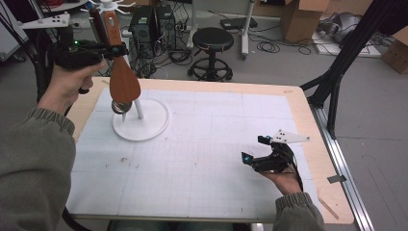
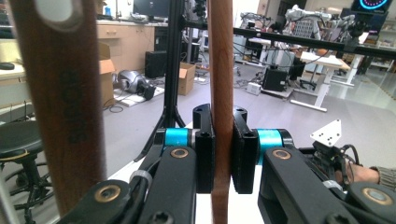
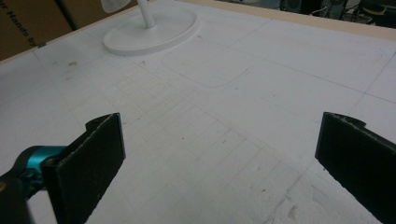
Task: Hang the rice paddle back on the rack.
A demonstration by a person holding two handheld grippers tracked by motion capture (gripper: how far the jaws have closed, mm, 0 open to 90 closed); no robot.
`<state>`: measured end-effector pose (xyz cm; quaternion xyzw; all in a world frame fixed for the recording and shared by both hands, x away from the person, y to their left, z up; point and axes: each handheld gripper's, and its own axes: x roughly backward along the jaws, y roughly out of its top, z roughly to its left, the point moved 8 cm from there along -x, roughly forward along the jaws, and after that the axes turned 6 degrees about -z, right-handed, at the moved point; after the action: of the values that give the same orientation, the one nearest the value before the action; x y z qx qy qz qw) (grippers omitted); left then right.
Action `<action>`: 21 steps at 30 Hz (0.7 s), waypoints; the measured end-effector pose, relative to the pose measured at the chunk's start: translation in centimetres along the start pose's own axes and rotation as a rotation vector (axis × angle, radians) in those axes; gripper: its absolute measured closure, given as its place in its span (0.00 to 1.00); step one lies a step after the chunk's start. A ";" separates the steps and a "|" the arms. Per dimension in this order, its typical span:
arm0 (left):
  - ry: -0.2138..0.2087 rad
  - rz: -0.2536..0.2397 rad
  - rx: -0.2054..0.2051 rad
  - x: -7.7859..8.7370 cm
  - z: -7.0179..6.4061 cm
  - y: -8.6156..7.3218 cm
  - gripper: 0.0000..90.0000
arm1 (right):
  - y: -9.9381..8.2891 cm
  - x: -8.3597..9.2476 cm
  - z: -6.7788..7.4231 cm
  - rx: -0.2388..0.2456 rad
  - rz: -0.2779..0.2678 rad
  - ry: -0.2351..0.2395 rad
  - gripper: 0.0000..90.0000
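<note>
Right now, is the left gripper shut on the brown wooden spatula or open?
Shut: the left gripper presses both black pads against the brown wooden spatula handle.

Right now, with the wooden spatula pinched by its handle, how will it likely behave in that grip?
The wooden spatula looks stiff, so probably no flopping. The left gripper clamps only its thin handle edge, so the broad blade hanging below may swing or pivot. Smooth varnished wood could slip slightly.

Stand [image 1: 140,126] on table [image 1: 216,159] far-left; spatula [image 1: 123,84] above it.
</note>
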<state>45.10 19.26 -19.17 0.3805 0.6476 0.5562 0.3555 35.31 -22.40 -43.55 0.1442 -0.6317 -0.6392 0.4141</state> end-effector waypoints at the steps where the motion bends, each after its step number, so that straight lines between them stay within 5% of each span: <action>1: 0.003 0.000 0.002 0.0 0.1 0.0 0.92 | 0.0 0.0 0.0 -0.001 -0.001 0.001 0.01; 21: 0.032 0.002 0.024 -0.1 0.8 -0.4 0.91 | 0.1 -0.1 0.1 0.002 -0.008 0.009 0.01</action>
<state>45.84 19.50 -19.63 0.3764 0.6595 0.5548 0.3400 35.28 -22.26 -43.46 0.1499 -0.6301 -0.6395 0.4143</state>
